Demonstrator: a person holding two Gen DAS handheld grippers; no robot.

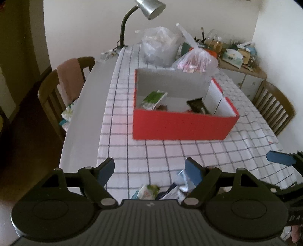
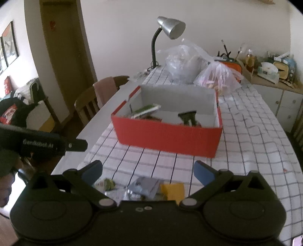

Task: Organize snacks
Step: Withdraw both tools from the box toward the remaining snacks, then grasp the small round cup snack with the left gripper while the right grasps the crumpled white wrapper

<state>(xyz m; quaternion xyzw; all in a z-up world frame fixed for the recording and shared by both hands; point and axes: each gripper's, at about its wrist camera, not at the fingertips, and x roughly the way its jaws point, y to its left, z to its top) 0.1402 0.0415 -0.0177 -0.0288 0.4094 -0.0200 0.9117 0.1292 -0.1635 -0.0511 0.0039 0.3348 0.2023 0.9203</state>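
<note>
A red box (image 1: 181, 124) with white inner walls stands open on the checked tablecloth (image 1: 170, 151); a green-and-white packet (image 1: 154, 99) and a dark packet (image 1: 197, 106) lie inside. The same red box (image 2: 168, 138) shows in the right wrist view. My left gripper (image 1: 149, 173) is open over the near table edge, above a pile of loose snack packets (image 1: 162, 189), nothing between its fingers. My right gripper (image 2: 148, 173) is wide open above more packets, among them a grey packet (image 2: 145, 186) and a yellow packet (image 2: 173, 190). One right fingertip (image 1: 280, 158) shows at the left view's right edge.
Clear plastic bags (image 1: 161, 45) and a bag of pink items (image 1: 197, 60) sit behind the box, beside a silver desk lamp (image 1: 149, 7). Wooden chairs (image 1: 62, 90) stand left and right of the table. A cluttered sideboard (image 1: 240, 56) lines the far wall.
</note>
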